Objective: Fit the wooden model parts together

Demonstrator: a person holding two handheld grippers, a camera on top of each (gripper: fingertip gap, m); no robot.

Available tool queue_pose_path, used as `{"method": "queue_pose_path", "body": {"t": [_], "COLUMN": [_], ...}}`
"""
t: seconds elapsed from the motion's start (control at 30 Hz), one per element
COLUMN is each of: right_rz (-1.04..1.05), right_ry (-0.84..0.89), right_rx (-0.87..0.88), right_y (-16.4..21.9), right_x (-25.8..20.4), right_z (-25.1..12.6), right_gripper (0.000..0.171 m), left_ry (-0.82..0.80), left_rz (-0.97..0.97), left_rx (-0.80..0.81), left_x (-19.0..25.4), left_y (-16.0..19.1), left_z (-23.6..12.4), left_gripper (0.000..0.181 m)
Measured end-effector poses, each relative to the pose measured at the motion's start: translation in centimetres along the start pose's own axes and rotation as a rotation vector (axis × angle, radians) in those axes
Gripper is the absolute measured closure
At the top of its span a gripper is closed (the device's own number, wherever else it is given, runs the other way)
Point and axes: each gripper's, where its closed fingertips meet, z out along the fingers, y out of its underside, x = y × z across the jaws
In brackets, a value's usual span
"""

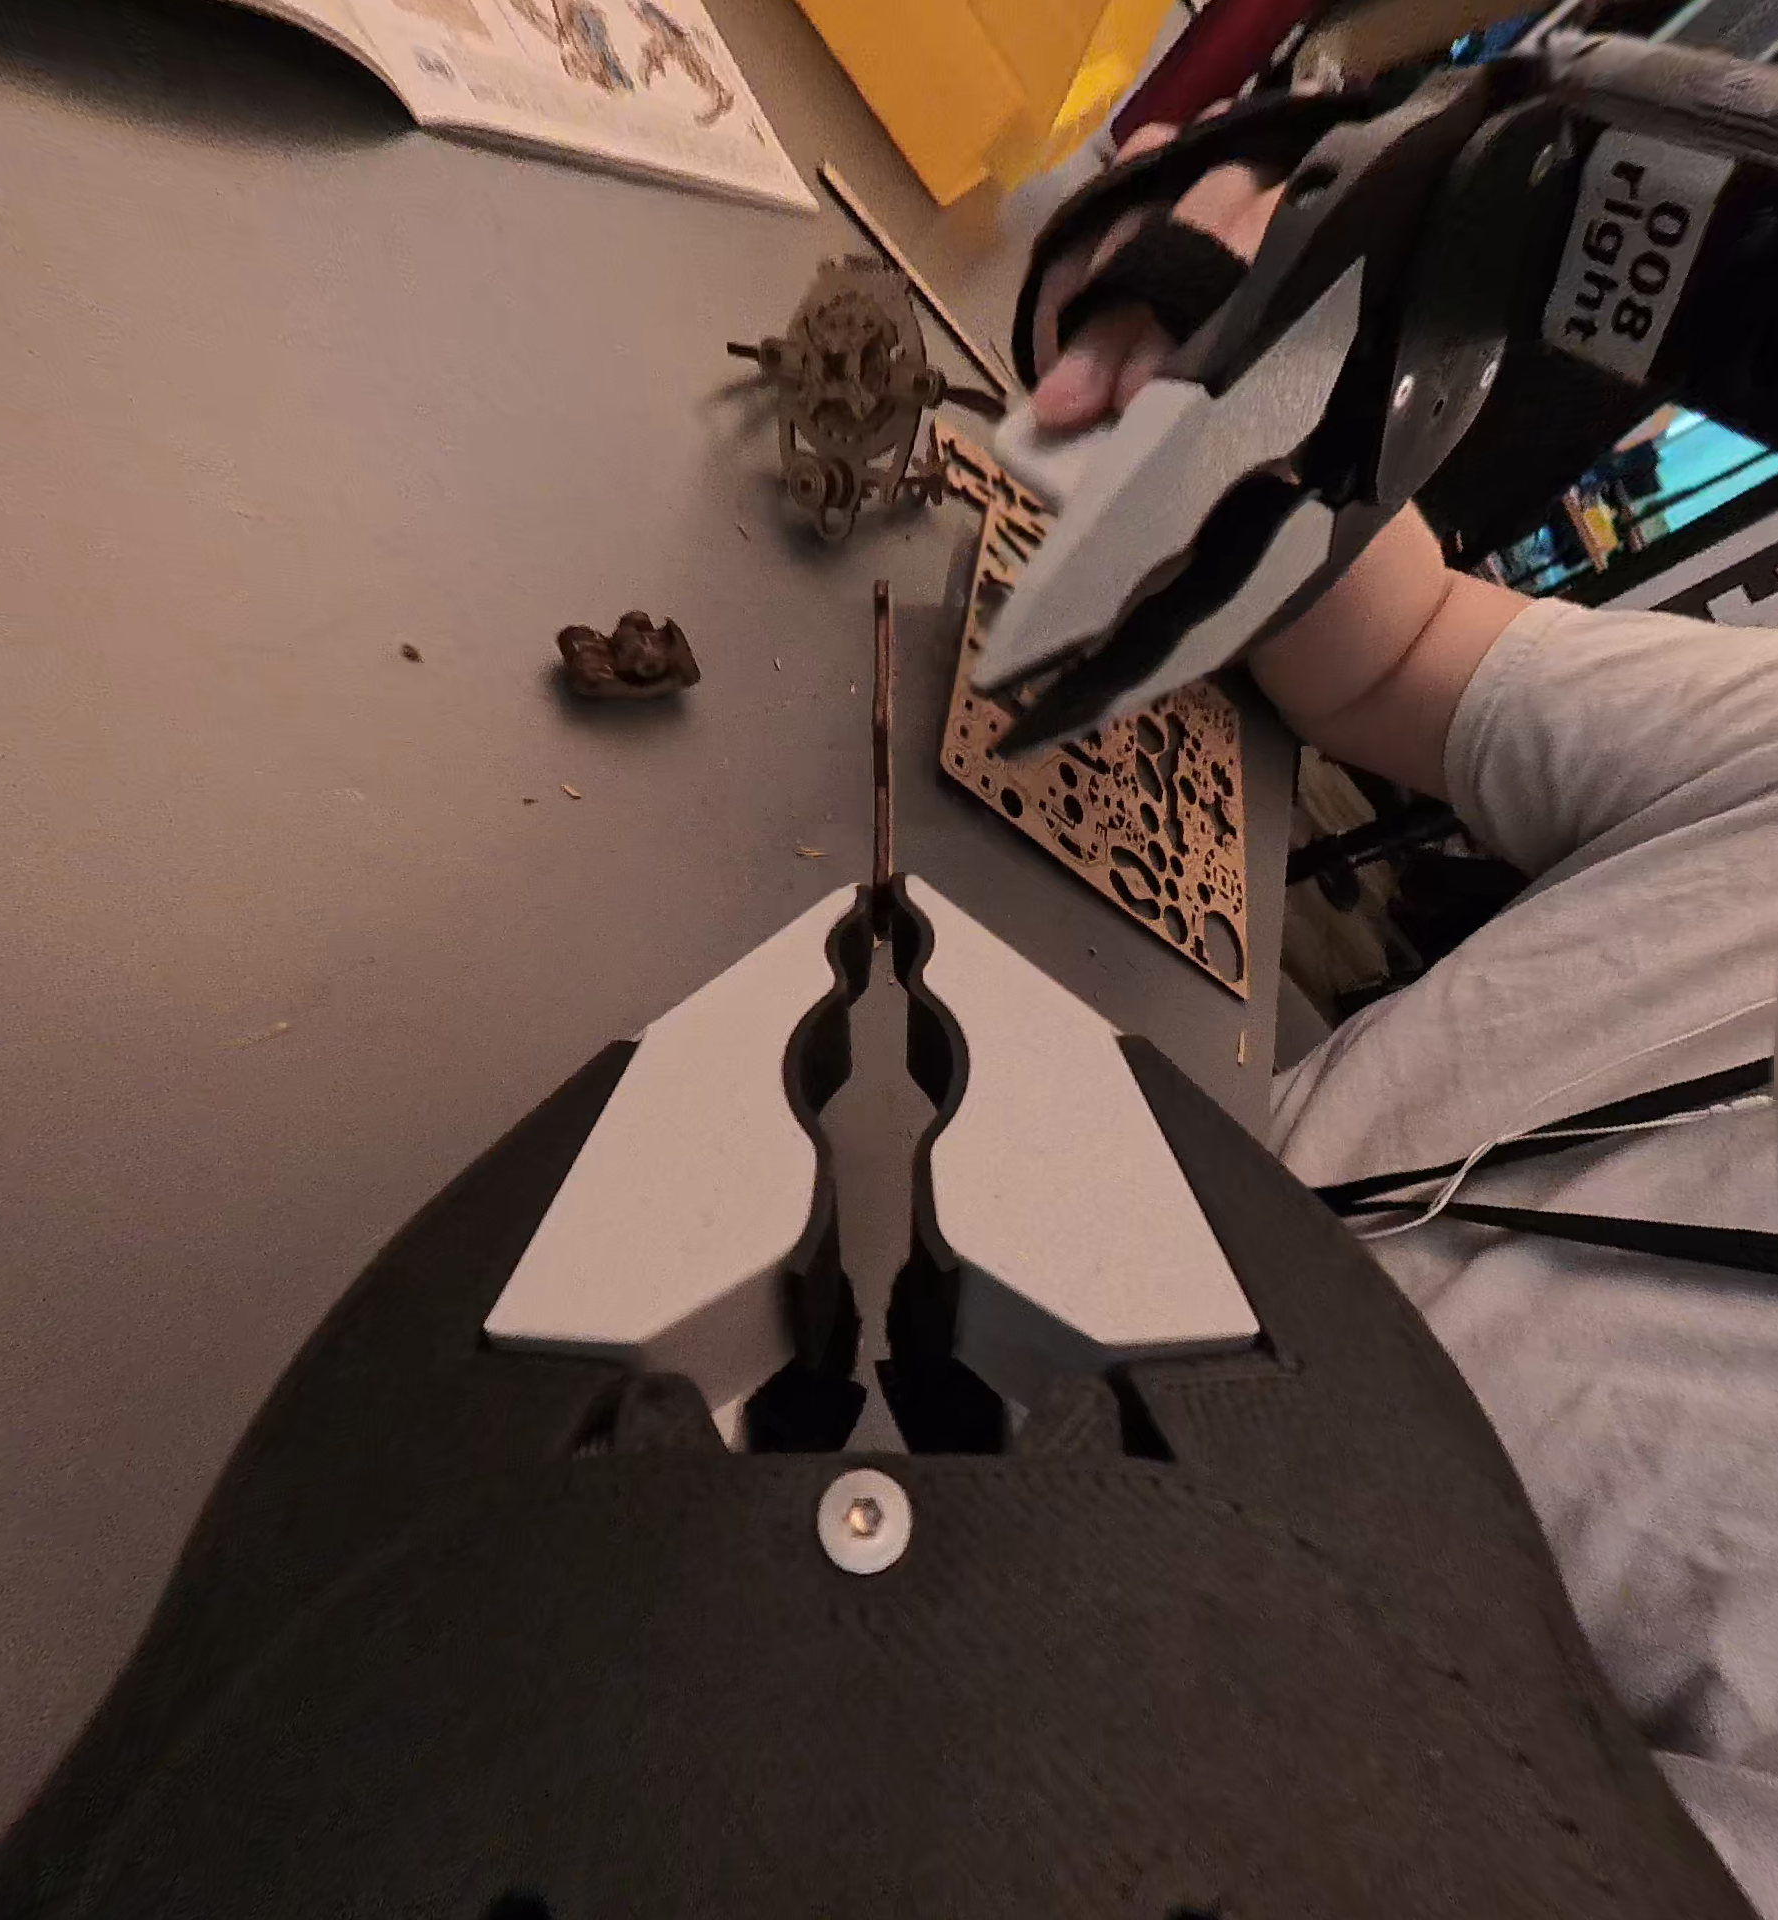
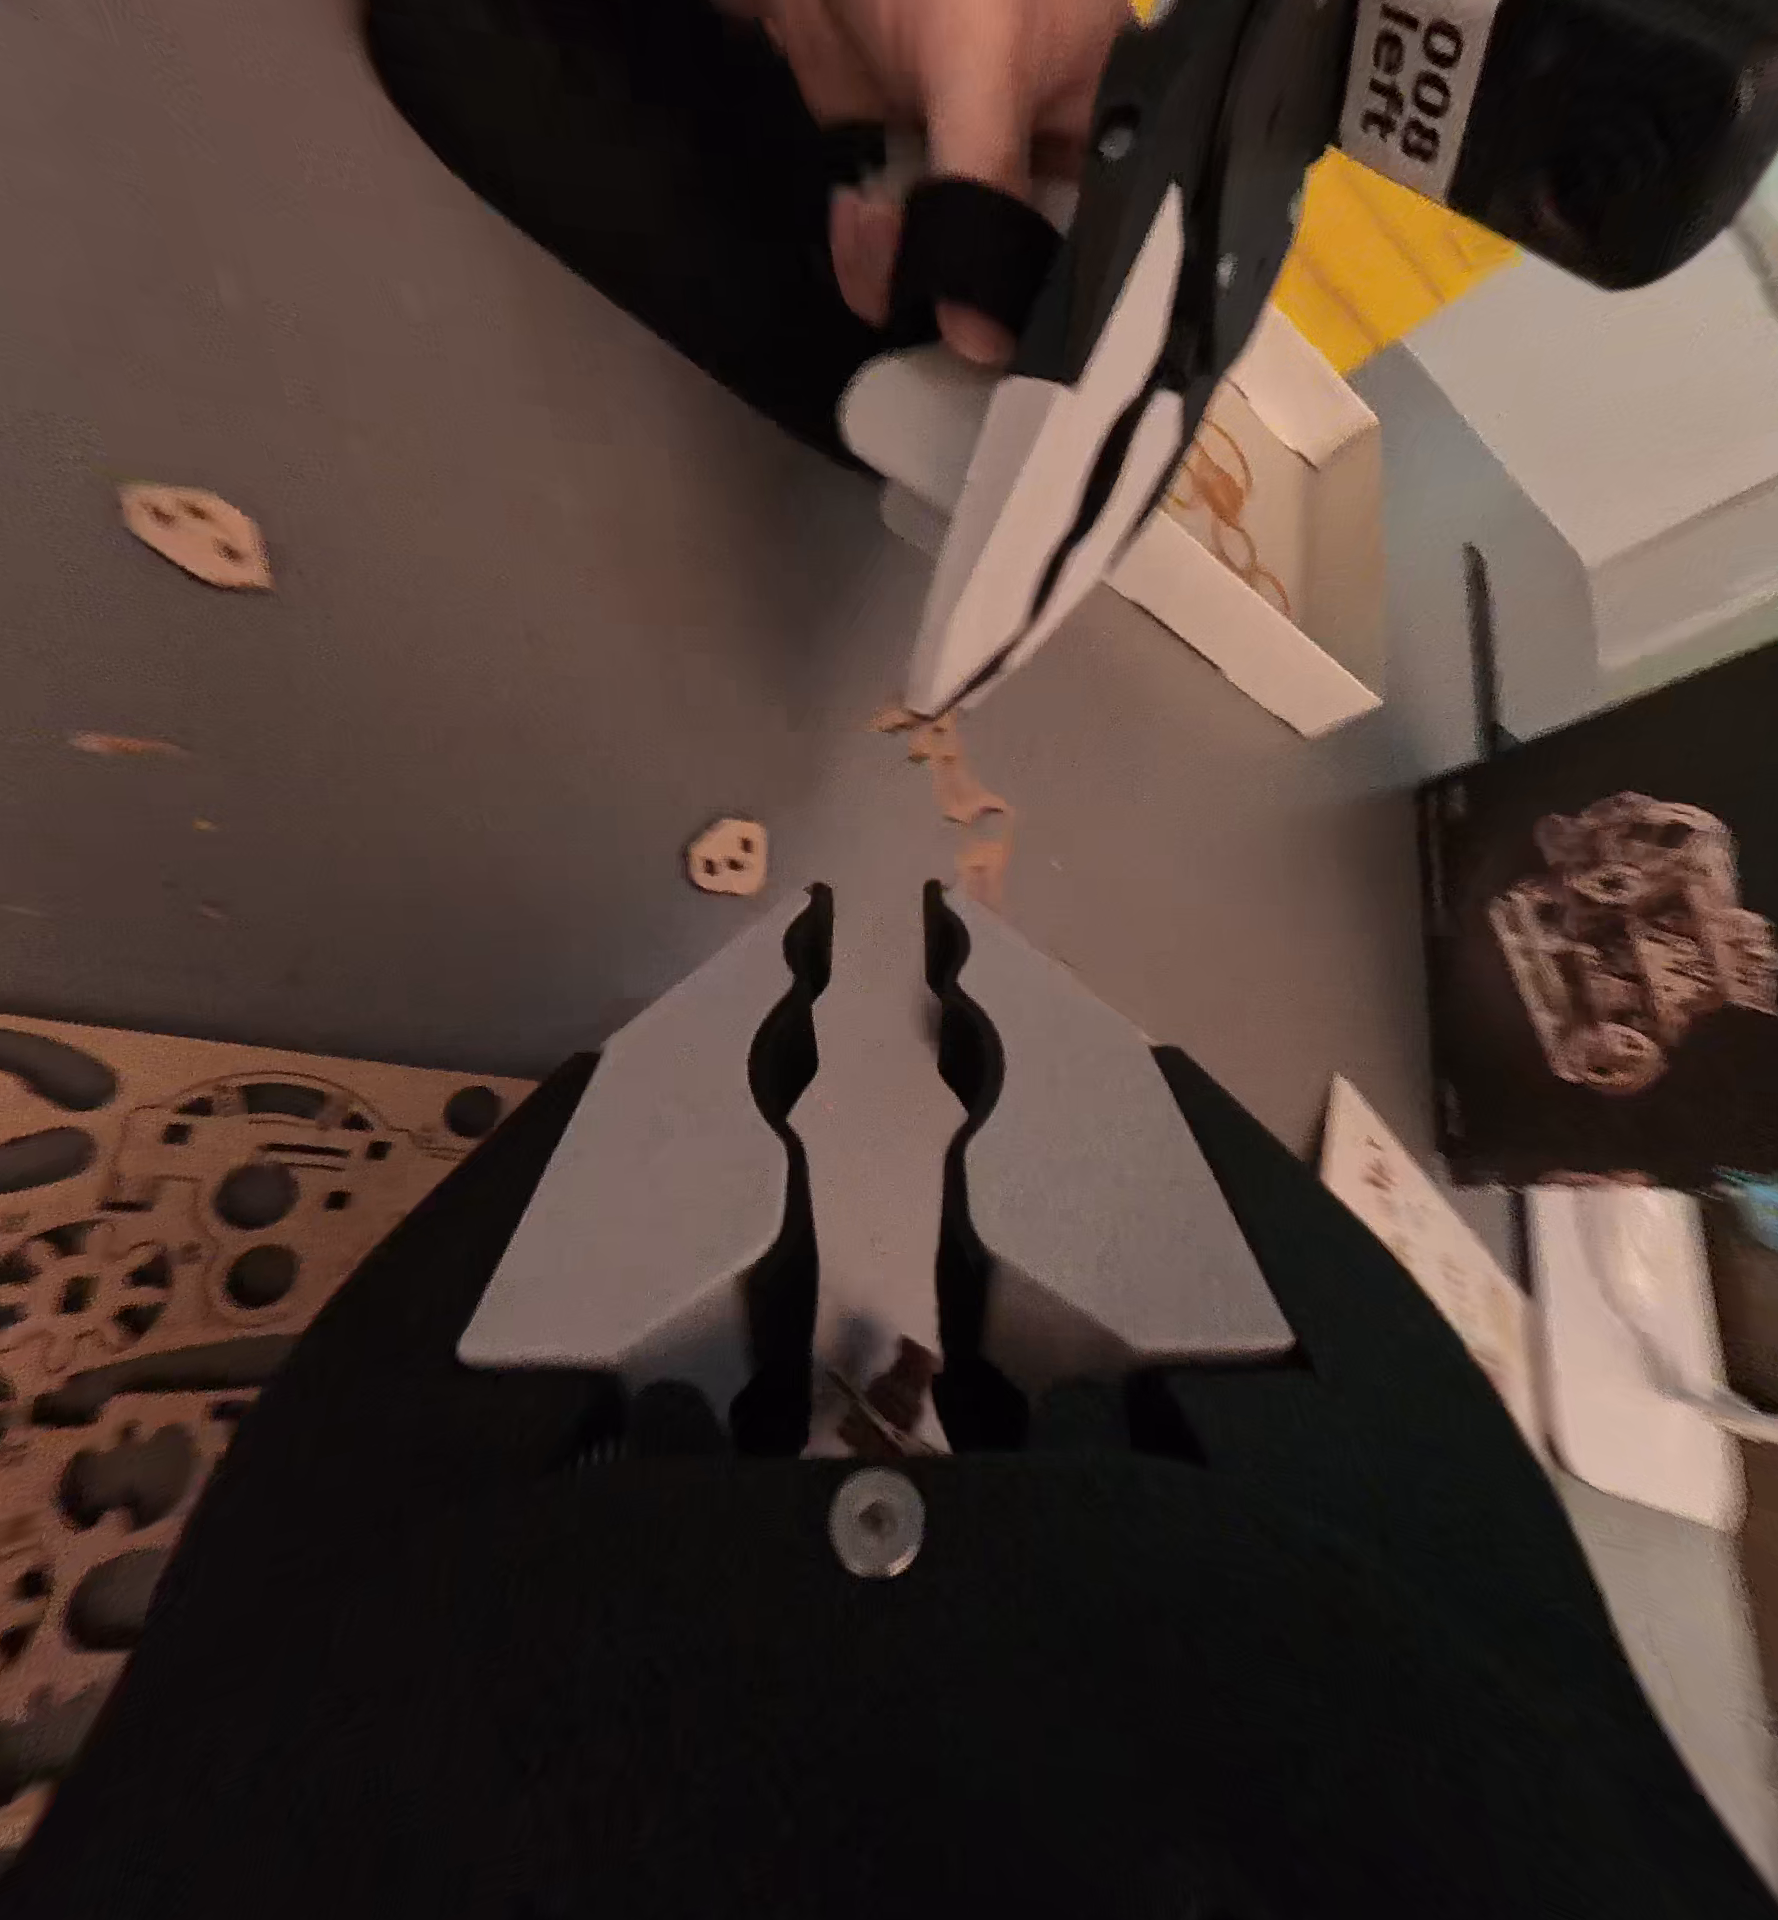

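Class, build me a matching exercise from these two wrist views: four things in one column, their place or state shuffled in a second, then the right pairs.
1. left gripper
2. right gripper
3. tan laser-cut plywood sheet
4. brown wooden gear assembly

a. lying flat on the grey table
b. open, holding nothing
c. standing upright on the table
d. shut on a thin flat wooden strip

Pairs: 1-d, 2-b, 3-a, 4-c

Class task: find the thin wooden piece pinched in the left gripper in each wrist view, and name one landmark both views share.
Left wrist view: thin wooden piece centre, edge-on above the left gripper.
Right wrist view: upper centre, hanging from that gripper's tips.
Shared landmark: punched-out wooden sheet.
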Motion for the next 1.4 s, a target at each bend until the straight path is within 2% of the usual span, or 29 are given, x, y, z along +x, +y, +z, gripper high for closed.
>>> {"method": "queue_pose_path", "body": {"t": [0.07, 0.13, 0.37, 0.5, 0.63, 0.73, 0.87, 0.93, 1.0, 1.07, 1.23, 1.33, 1.4], "right_rz": [0.118, 0.249, 0.341, 0.363, 0.384, 0.369, 0.508, 0.601, 0.642, 0.599, 0.486, 0.472, 0.504], "right_ry": [-0.14, -0.238, -0.208, -0.203, -0.167, -0.153, -0.004, 0.003, 0.02, 0.066, 0.164, 0.021, -0.102], "right_rx": [0.054, 0.02, -0.086, -0.239, -0.281, -0.275, -0.02, 0.139, 0.129, 0.062, 0.118, 0.056, -0.095], "right_y": [-0.8, -0.4, -0.7, 1.4, 1.8, 0.7, -3.3, -4.5, -3.4, -2.2, -3.8, -3.8, -2.2], "right_x": [-1.7, -2.9, -2.8, -3.8, -3.6, -2.7, 3.1, 5.0, 5.9, 6.2, 7.3, 4.5, 1.3], "right_z": [0.1, 1.0, 2.0, 3.6, 4.0, 2.6, -2.8, -5.3, -6.2, -6.4, -7.9, -5.7, -3.0], "right_gripper": [0.152, 0.143, 0.141, 0.142, 0.141, 0.143, 0.147, 0.147, 0.141, 0.136, 0.138, 0.137, 0.137], "left_ry": [-0.005, -0.006, -0.019, -0.046, -0.04, -0.05, -0.067, -0.077, -0.095, -0.105, -0.114, -0.121, -0.121], "left_rz": [0.007, 0.025, 0.1, 0.112, 0.117, 0.131, 0.131, 0.134, 0.143, 0.149, 0.153, 0.154, 0.155], "left_rx": [0.032, 0.072, 0.114, 0.132, 0.142, 0.15, 0.201, 0.245, 0.283, 0.32, 0.363, 0.373, 0.378], "left_x": [-0.1, 0.1, 0.6, 0.4, 0.8, 0.9, 0.9, 0.8, 0.7, 0.7, 0.6, 0.5, 0.5], "left_y": [-0.5, -1.2, -2.1, -2.4, -2.6, -2.7, -3.5, -4.1, -4.6, -5.1, -5.7, -5.8, -5.8], "left_z": [-0.8, -1.4, -1.8, -2.2, -2.3, -2.3, -2.9, -3.5, -4.1, -4.7, -5.3, -5.4, -5.5], "left_gripper": [0.181, 0.181, 0.181, 0.181, 0.181, 0.181, 0.181, 0.181, 0.181, 0.181, 0.181, 0.181, 0.181]}}
